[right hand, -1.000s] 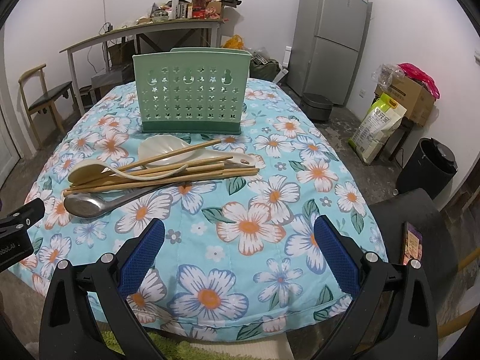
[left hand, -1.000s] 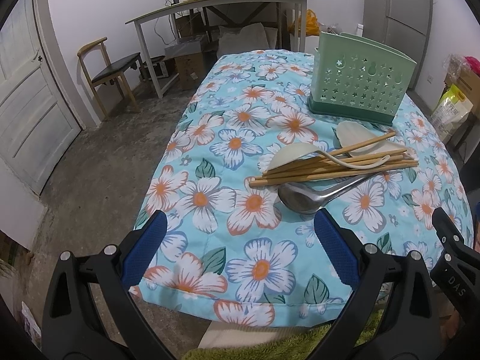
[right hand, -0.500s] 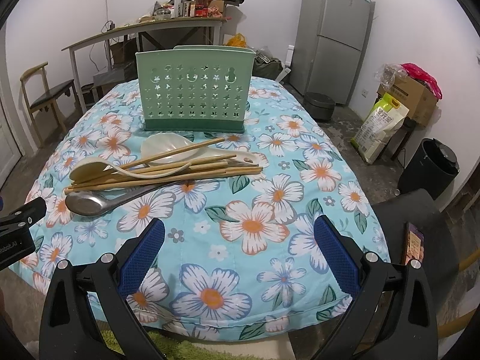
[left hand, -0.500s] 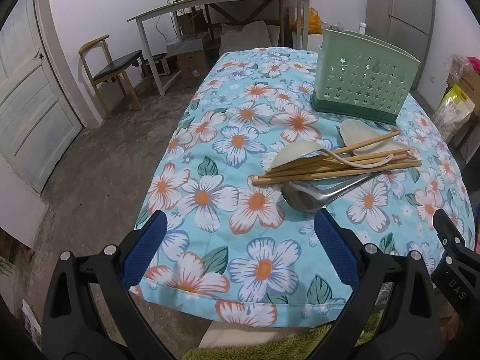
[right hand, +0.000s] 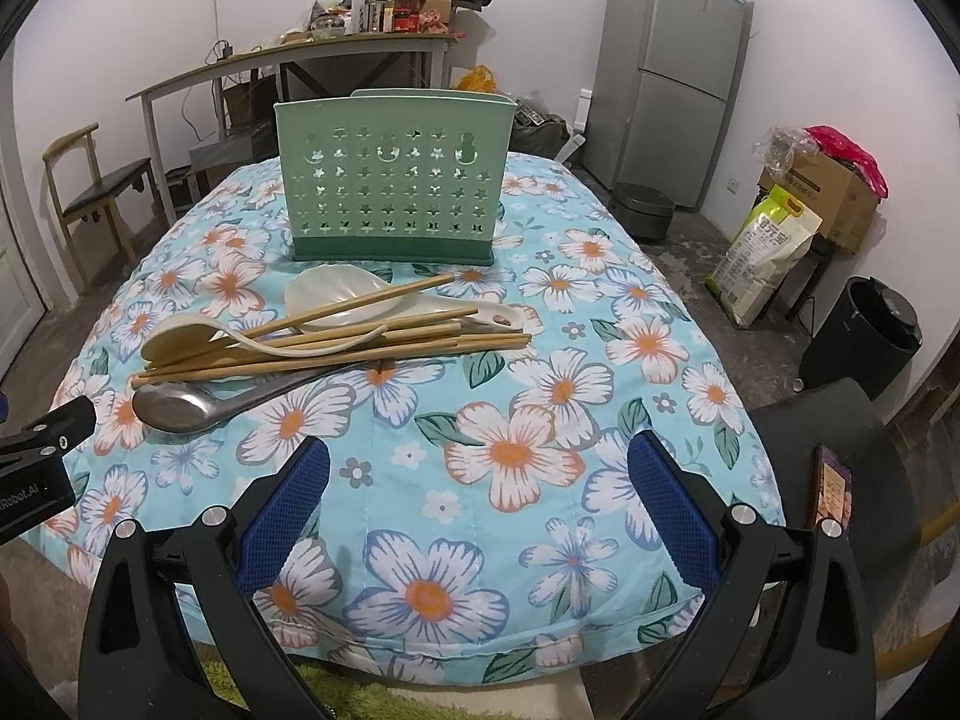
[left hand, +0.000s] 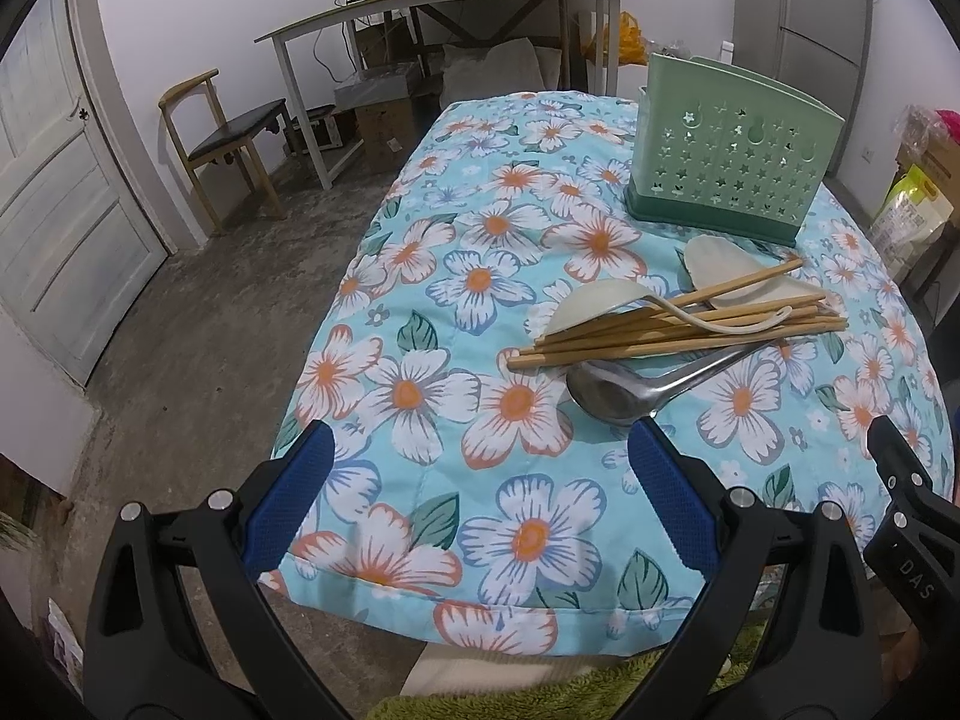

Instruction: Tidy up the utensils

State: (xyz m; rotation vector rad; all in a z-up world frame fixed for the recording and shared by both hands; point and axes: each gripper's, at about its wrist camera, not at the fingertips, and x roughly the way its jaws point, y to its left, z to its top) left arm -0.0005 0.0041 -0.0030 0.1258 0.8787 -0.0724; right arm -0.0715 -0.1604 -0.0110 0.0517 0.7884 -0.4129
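A pile of utensils lies mid-table: several wooden chopsticks (right hand: 336,354) (left hand: 678,336), two cream spoons (right hand: 180,342) (left hand: 594,306) and a steel spoon (right hand: 180,408) (left hand: 612,390). A green perforated utensil holder (right hand: 390,180) (left hand: 732,150) stands upright behind them. My left gripper (left hand: 480,498) is open and empty over the near table edge, just short of the steel spoon. My right gripper (right hand: 480,498) is open and empty over the near edge, right of the pile.
The table carries a blue floral cloth (right hand: 540,372). A chair (left hand: 222,138) and a cluttered desk (left hand: 450,0) stand at the back left, a fridge (right hand: 678,60), boxes and a black bin (right hand: 864,336) at the right. A black chair back (right hand: 840,420) is near the right edge.
Both grippers have moved slightly forward toward the table. The utensils have not moved.
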